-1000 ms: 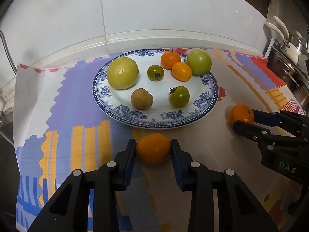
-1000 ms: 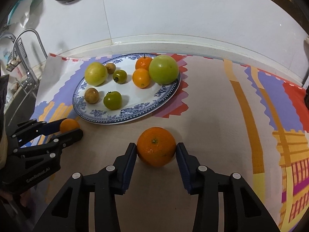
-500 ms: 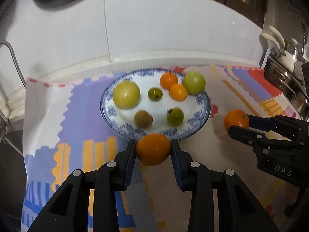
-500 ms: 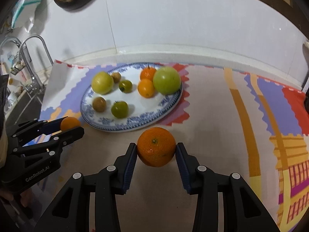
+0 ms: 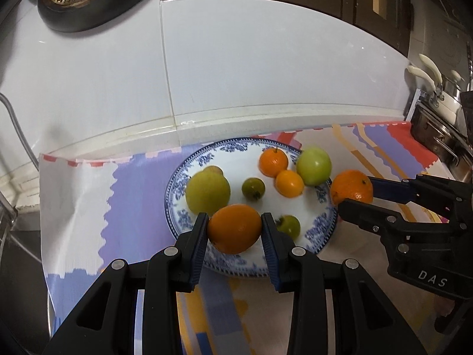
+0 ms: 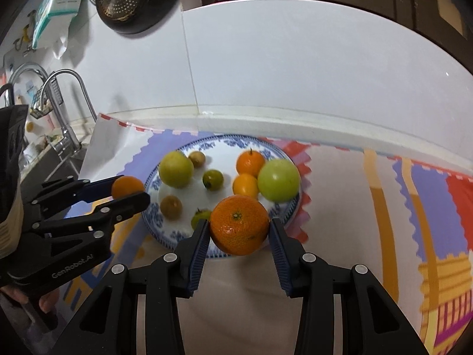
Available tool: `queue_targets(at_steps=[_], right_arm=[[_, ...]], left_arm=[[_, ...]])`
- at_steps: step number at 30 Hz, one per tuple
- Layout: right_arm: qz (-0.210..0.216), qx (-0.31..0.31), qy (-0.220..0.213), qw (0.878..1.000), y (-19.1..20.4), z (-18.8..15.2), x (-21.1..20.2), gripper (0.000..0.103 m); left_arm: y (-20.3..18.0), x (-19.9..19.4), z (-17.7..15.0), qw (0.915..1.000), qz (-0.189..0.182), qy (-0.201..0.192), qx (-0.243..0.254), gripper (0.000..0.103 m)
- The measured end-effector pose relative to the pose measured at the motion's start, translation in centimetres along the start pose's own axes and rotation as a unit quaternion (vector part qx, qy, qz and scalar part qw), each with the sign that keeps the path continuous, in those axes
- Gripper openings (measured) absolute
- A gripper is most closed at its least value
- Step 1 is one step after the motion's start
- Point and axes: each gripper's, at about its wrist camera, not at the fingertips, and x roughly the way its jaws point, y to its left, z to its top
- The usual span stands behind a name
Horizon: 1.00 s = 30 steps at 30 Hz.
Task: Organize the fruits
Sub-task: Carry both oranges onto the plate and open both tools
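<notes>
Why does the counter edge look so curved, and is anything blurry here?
Left wrist view: the fisheye lens bows the straight counter edge; the plate and its fruit look slightly smeared. Right wrist view: same bowing, dark corners; the gripped orange is sharp, a glare speck marks the wall.

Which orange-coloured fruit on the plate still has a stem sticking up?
The orange at the plate's back, behind the smaller stemless orange fruit and beside the big green fruit. The two in the tongs are off the plate.
</notes>
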Motion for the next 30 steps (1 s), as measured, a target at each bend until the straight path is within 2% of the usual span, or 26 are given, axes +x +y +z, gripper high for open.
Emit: queue_targets(at_steps=[10,23,26,30], right_arm=[[0.017,-0.016,0.001,1.0,0.4,2.3,2.7,0.042],[0.037,-0.017,0.024,0.999,0.1,2.6,5.4,0.042],[0.04,-0.018,0.026,0.999,0.1,2.6,5.8,0.042],[0.045,-0.018,0.033,0.998,0.2,2.7,6.2,0.042]], left_arm=[[1.4,2.6,1.7,0.9997,-0.005,0.018,-0.013,0.035],[1.6,5.4,1.7,0.9984,-0.012,0.053,-0.014,0.036],[1.6,5.5,1.8,0.9986,-0.011,0.051,-0.011,0.036],[1.7,5.4,1.9,0.9986,-0.012,0.051,-0.009,0.042]])
